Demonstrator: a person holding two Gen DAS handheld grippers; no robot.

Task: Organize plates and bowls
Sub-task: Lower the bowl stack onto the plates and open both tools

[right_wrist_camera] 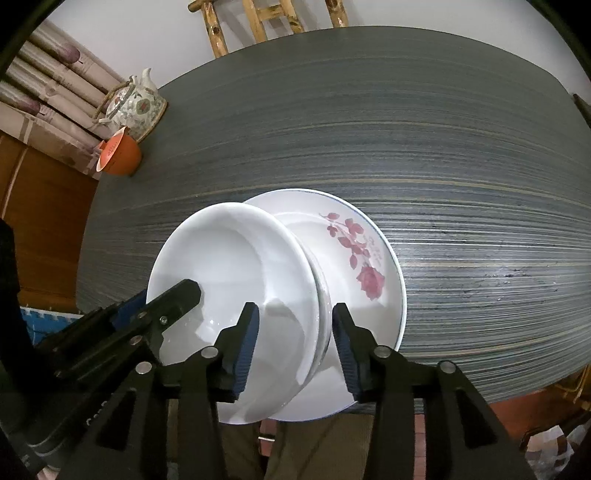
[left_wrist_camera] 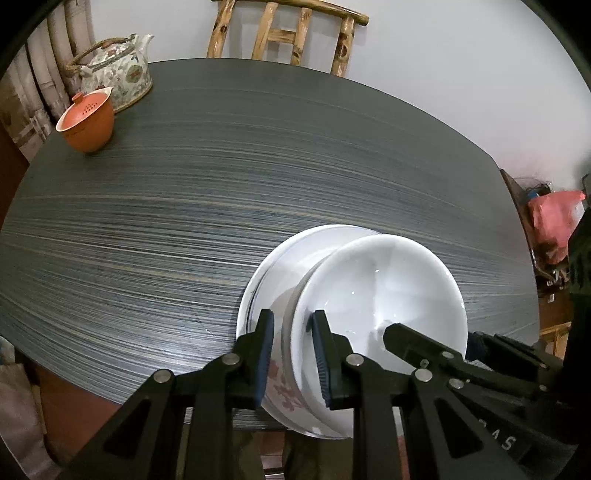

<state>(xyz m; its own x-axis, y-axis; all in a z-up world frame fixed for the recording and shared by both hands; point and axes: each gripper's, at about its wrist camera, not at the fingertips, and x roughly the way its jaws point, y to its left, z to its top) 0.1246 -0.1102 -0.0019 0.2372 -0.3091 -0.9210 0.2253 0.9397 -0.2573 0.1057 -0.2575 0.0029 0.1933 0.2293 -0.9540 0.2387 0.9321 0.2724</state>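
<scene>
A white bowl (left_wrist_camera: pixel 380 280) (right_wrist_camera: pixel 229 266) is nested in a second bowl, both on a rose-patterned plate (right_wrist_camera: pixel 369 258) (left_wrist_camera: pixel 258 280) at the near edge of the dark table (left_wrist_camera: pixel 221 166). My left gripper (left_wrist_camera: pixel 293 350) is shut on the stack's left rim, one pad inside and one outside. In the right wrist view, one of its fingers (right_wrist_camera: pixel 184 291) shows inside the bowl. My right gripper (right_wrist_camera: pixel 297 332) straddles the right rim and is open, with gaps between pads and rim. One of its fingers (left_wrist_camera: pixel 395 332) reaches into the bowl in the left wrist view.
A floral teapot (left_wrist_camera: pixel 118 70) (right_wrist_camera: pixel 136 107) and an orange lidded cup (left_wrist_camera: pixel 86 122) (right_wrist_camera: pixel 120 155) stand at the table's far left corner. A wooden chair (left_wrist_camera: pixel 288 33) is behind the table. A red bag (left_wrist_camera: pixel 554 221) sits off the right edge.
</scene>
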